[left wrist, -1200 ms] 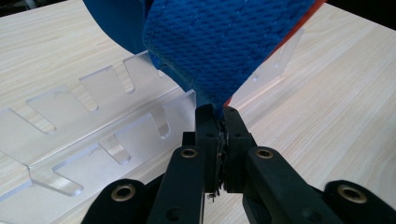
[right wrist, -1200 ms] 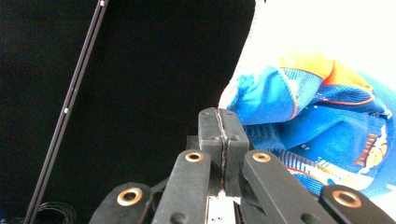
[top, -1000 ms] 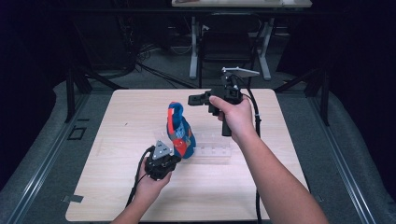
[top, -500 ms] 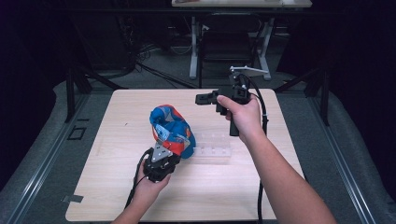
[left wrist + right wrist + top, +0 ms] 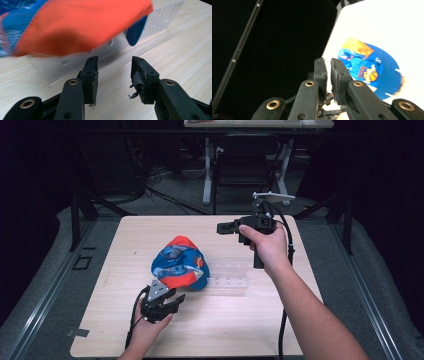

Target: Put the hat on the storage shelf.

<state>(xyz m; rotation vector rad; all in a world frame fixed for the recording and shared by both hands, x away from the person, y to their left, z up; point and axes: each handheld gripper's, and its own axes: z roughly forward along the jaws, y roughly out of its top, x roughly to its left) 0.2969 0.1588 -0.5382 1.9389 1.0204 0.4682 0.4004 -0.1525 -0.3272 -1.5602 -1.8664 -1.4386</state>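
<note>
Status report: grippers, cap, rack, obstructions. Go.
Left gripper open, jaws just opened, nothing between them. Right gripper raised, jaws near shut, empty. Cap sits on the clear rack. Nothing in the way.

Cap (image 5: 179,265): soft woven cloth, matt, orange and blue panels with a printed graphic. It rests partly on a rack (image 5: 231,281) of clear, smooth plastic with a slight sheen; table (image 5: 120,245) is pale wood-grain laminate, smooth, low gloss. Left gripper (image 5: 114,75) and right gripper (image 5: 329,75): matt black plastic jaws with brass-look rivets, pads of dull black rubbery lining, frayed and peeling at the edges.
</note>
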